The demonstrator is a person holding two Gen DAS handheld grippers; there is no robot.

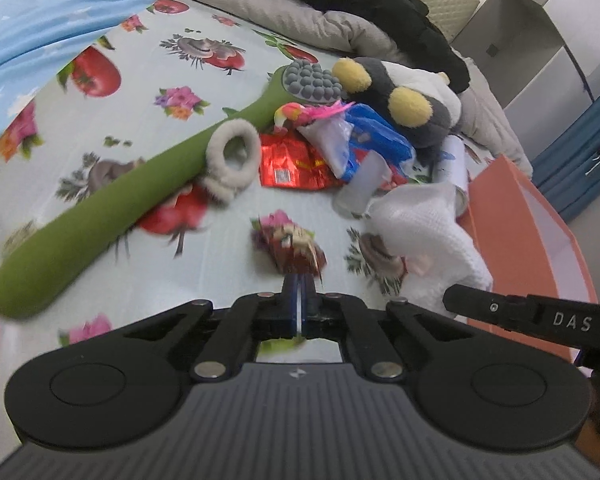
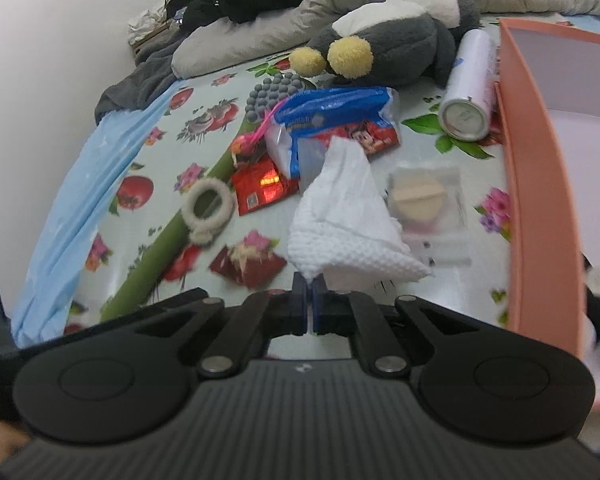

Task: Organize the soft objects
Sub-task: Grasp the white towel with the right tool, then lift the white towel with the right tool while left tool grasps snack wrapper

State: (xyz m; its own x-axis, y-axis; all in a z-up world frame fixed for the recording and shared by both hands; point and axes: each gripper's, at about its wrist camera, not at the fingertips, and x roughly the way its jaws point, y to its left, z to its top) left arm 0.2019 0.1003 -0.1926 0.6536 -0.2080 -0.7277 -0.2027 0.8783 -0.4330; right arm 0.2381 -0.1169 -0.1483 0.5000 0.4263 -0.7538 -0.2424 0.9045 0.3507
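My left gripper [image 1: 300, 285] is shut on the near edge of a crumpled dark red snack packet [image 1: 290, 246], which stands up from the fingertips over the flowered bedsheet [image 1: 228, 216]. From the right wrist, that packet [image 2: 250, 266] shows left of centre. My right gripper [image 2: 310, 283] is shut on a corner of a white knitted cloth [image 2: 348, 224], and the cloth rises in a peak above the tips. That cloth [image 1: 424, 232] lies beside an orange box [image 1: 532, 216] in the left wrist view. The box [image 2: 536, 184] is open-topped, to the right of the right gripper.
Behind the grippers lie a long green massage stick [image 1: 100, 216], a white fluffy scrunchie [image 1: 232, 156], a red foil packet [image 1: 292, 164], a blue plastic bag [image 2: 336, 108], a white can [image 2: 468, 96], a clear pouch [image 2: 424, 200] and a grey plush toy [image 2: 400, 52]. Pillows and dark clothes line the far edge.
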